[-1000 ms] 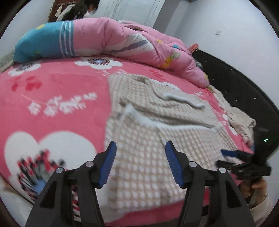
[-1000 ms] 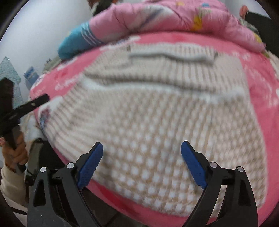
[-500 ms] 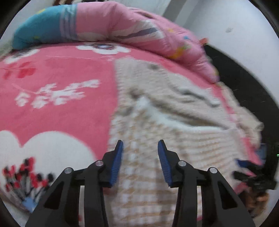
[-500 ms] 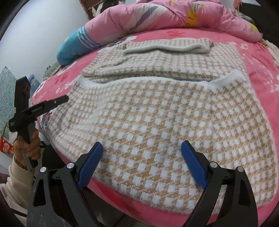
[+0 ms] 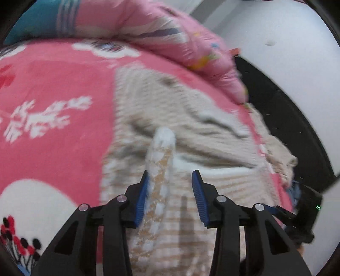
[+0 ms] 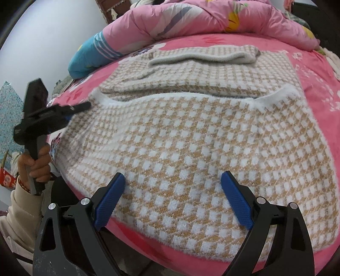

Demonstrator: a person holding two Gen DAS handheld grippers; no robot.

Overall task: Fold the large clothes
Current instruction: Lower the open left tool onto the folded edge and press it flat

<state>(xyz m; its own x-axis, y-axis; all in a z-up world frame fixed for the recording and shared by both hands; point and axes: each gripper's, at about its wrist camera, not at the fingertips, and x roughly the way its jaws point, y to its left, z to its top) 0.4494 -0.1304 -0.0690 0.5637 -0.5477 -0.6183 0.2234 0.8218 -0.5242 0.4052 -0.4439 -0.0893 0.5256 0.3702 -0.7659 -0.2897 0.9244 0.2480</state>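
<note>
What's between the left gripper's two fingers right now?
A raised fold of the checked sweater, lying against one finger; the left wrist view shows it.

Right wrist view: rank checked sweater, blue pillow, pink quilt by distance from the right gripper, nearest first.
From the right gripper:
1. Checked sweater: directly under and ahead of the fingers.
2. Blue pillow: far left, beyond the sweater.
3. Pink quilt: along the back; its left end meets the pillow, so that ranking is close.

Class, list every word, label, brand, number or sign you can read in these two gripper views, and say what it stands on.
None can be read.
The red packet at the left edge of the right wrist view carries printed marks, too small and blurred to read.
The checked sweater shows no label.
</note>
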